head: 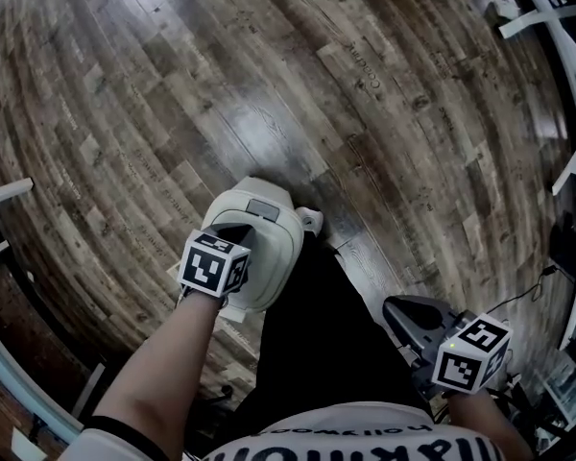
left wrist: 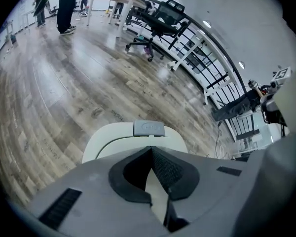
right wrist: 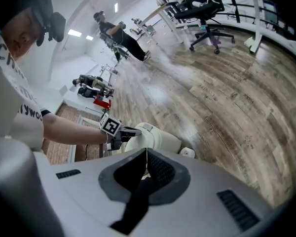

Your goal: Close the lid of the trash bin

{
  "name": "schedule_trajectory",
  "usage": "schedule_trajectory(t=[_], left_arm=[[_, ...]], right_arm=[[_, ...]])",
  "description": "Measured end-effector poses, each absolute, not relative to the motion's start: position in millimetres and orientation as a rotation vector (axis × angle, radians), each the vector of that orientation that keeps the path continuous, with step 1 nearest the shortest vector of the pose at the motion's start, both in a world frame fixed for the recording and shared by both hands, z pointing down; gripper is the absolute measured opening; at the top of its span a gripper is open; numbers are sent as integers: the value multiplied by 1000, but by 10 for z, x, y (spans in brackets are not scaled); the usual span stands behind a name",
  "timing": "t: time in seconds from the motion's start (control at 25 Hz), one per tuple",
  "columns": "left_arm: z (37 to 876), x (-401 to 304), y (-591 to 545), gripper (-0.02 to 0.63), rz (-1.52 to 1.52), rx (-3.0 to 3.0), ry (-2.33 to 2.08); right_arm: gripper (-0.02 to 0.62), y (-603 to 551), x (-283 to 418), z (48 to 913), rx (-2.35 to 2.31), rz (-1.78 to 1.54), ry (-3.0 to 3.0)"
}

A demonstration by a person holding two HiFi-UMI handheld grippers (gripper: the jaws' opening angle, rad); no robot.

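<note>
A cream trash bin (head: 269, 257) stands on the wood floor just in front of me, its lid (left wrist: 119, 137) lying down flat with a grey tab (left wrist: 148, 128) at the far edge. My left gripper (head: 232, 230) is shut and its tips rest on top of the lid; the right gripper view shows this from the side, with the left gripper (right wrist: 128, 131) on the bin (right wrist: 158, 141). My right gripper (head: 403, 310) hangs shut at my right side, away from the bin and holding nothing.
A small white piece (head: 310, 220) sits at the bin's base on the right. My black trouser leg (head: 317, 344) stands next to the bin. White desk frames (head: 571, 75) and a cable (head: 518, 296) lie to the right. An office chair (left wrist: 160, 19) and people stand far off.
</note>
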State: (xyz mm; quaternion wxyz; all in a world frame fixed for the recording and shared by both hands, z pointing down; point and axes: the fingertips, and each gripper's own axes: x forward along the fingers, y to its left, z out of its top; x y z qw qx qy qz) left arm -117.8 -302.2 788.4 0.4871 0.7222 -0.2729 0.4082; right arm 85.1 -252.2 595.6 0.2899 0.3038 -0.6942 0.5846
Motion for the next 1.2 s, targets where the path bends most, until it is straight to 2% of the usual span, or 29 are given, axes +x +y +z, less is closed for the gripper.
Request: schedule_trajectory(t=[0.28,0.6,0.88,1.08,1.2], left_arm=[[7944,-1160,-3013,6,1084,1723,-655],[7654,-1153,-3069,6,833,1712,-809],[6330,-748,-3458,6,653,2099,-868],[5074,-507,-3622,6,332,2233,-981],[4468,-432,-3494,6,241,2299,-1024]], right_arm=[[11,-2461,928,5981,825,1578,-1844],[11,-2548,921,5847,812,1570,-1897],[11,-2769,784,5444,773,1473,-2045],[11,-2790,658,5057,705,1366,-2175],[11,-2737,606,4737,669,1300,-2275]])
